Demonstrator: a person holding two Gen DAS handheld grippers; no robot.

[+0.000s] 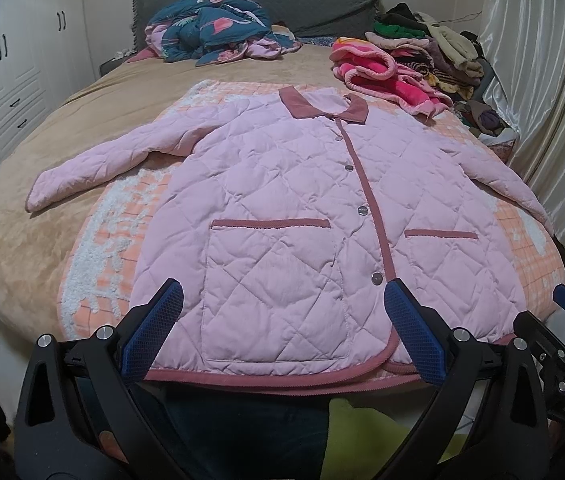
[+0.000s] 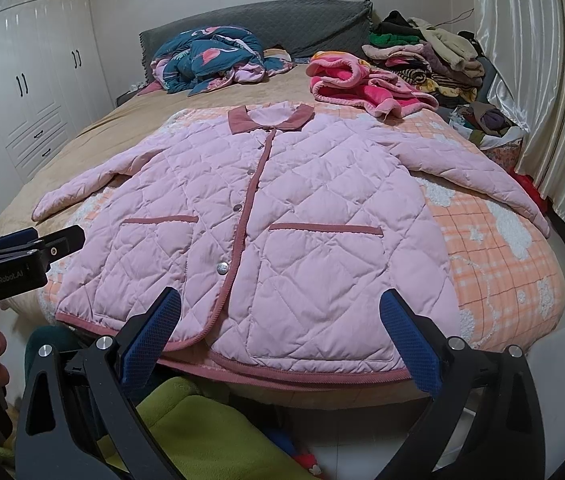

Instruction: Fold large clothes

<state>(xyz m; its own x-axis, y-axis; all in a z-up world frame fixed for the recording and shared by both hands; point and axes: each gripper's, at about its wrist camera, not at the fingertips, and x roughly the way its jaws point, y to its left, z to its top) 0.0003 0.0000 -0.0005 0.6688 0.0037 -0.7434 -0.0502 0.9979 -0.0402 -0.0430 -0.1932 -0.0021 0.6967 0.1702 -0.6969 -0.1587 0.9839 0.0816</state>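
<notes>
A pink quilted jacket point(image 1: 282, 208) with a dusty-rose collar, trim and two front pockets lies flat, buttoned, front up, sleeves spread, on an orange checked blanket point(image 1: 98, 248); it also shows in the right wrist view point(image 2: 282, 220). My left gripper point(image 1: 282, 328) is open and empty, hovering just in front of the jacket's hem on its left half. My right gripper point(image 2: 278, 332) is open and empty, just in front of the hem on its right half. The left gripper also shows at the left edge of the right wrist view point(image 2: 22, 248).
The bed point(image 1: 22, 208) has a tan cover and a grey headboard point(image 1: 262, 0). A blue flamingo quilt point(image 1: 214, 28) is bunched at the back. A pink fleece garment point(image 1: 382, 76) and a pile of clothes point(image 1: 434, 48) lie back right. Curtains point(image 1: 542, 80) hang right, white wardrobes point(image 1: 14, 60) left.
</notes>
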